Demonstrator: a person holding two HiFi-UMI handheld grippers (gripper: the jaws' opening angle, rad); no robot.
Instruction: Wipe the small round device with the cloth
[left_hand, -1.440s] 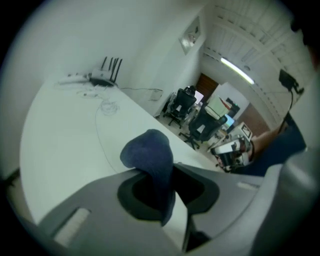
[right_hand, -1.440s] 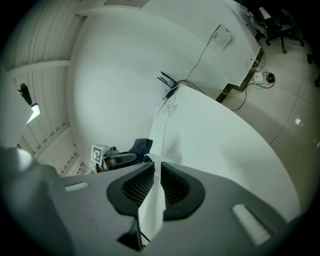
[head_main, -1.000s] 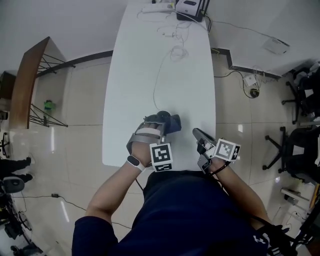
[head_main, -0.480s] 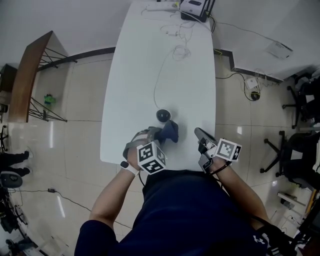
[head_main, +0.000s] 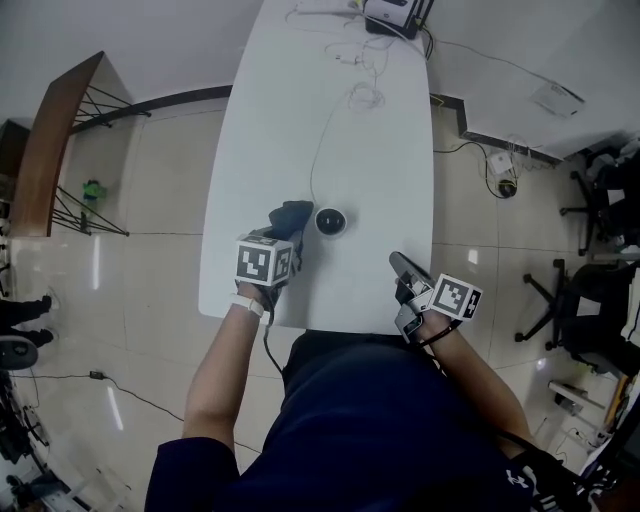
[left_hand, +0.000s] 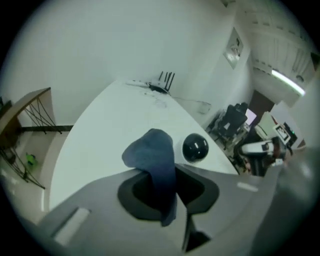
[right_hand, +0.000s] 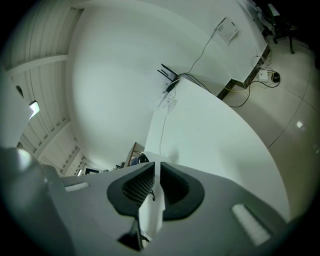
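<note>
Cloth (head_main: 292, 213) is pinched in the left gripper (head_main: 284, 231), just left of the device (head_main: 330, 221) on the table (head_main: 370, 150); right gripper (head_main: 399, 267), jaws together and empty, is well apart near the table's front edge

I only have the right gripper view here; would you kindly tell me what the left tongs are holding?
Observer: The left tongs are shut on a dark blue cloth that bunches out beyond their tips.
Operator: Thank you. Where is the small round black device on its white base relative to that cloth?
Observer: In the head view it sits on the white table just right of the cloth, not covered by it.
Operator: And where are my right tongs?
Observer: They hover at the table's near edge, right of the device and apart from it.
</note>
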